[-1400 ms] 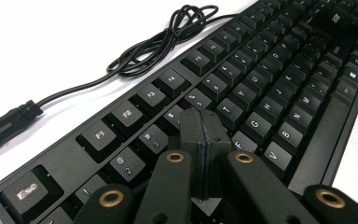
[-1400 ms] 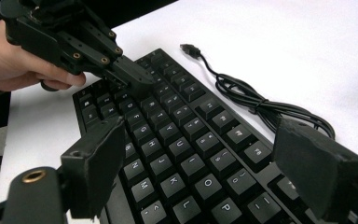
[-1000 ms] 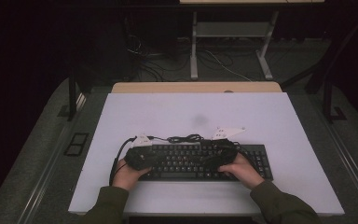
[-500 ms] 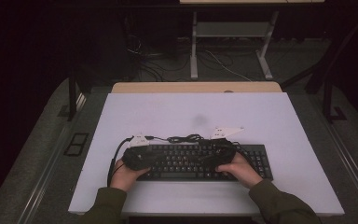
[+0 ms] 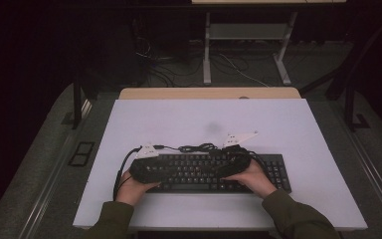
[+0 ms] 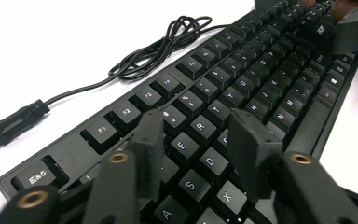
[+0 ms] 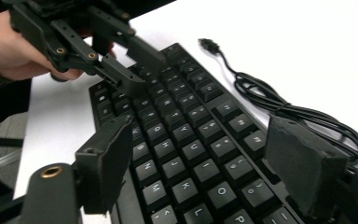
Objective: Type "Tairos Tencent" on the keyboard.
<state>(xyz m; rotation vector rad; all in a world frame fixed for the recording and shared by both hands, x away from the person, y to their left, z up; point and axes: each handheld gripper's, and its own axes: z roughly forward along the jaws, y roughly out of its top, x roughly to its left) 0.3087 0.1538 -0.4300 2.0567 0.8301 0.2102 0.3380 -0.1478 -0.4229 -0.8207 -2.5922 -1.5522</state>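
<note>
The keyboard (image 5: 214, 172) lies lengthwise from 9 to 3 o'clock (cable (image 5: 196, 147) at 12). Left gripper (image 6: 198, 135), just opening, and right gripper (image 7: 205, 154), just closing, both gape above keys, holding nothing.

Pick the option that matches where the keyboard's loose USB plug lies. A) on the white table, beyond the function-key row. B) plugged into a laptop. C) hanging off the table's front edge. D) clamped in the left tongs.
A: in the left gripper view the USB plug lies free on the white table, its coiled cable running beside the keyboard past the function-key row; nothing grips it.
</note>
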